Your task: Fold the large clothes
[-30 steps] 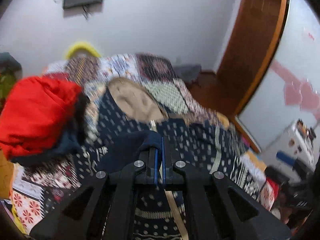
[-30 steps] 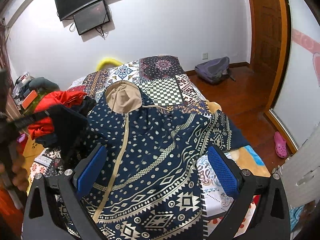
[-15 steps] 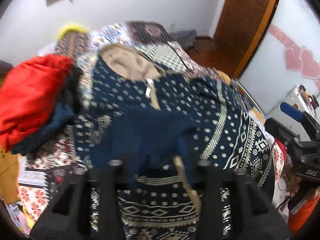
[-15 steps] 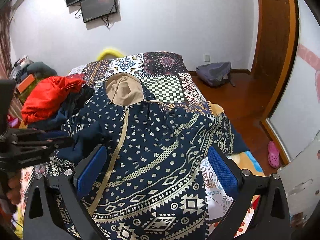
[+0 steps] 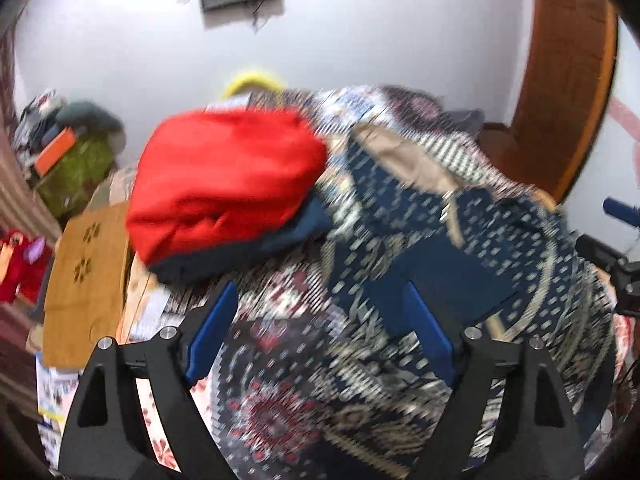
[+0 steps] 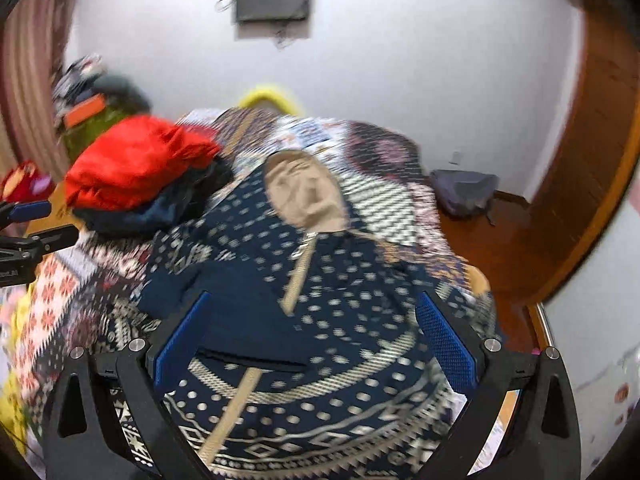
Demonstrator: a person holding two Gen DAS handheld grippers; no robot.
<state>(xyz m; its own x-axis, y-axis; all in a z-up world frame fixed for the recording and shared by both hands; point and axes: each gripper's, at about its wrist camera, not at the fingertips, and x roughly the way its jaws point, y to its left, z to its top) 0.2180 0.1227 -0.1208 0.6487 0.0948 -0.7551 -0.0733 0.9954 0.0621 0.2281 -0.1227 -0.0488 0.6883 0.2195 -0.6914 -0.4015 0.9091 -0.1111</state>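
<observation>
A navy hooded garment [image 6: 352,288] with cream patterns and a beige-lined hood [image 6: 304,192] lies spread on the bed. Its left sleeve [image 6: 240,308] is folded across the chest, plain navy side up. My right gripper [image 6: 312,340] hovers open over the garment's middle, holding nothing. My left gripper [image 5: 320,332] is off the garment's [image 5: 460,248] left edge, over the bedspread. Its jaws are opening and nothing is pinched between them. The folded sleeve [image 5: 444,276] lies just beyond its right pad. Each gripper shows at the edge of the other's view. Both views are motion-blurred.
A pile of red and dark clothes [image 5: 224,176] sits on the bed's left side, near the hood. The patchwork bedspread [image 6: 68,288] shows around the garment. A tan box [image 5: 84,276] stands left of the bed; a grey bag [image 6: 464,192] lies on the wooden floor by the door.
My left gripper let go of the navy sleeve, opened wide and swung left toward the red pile. The sleeve now lies folded over the chest. The right gripper shifted and rolled, still open.
</observation>
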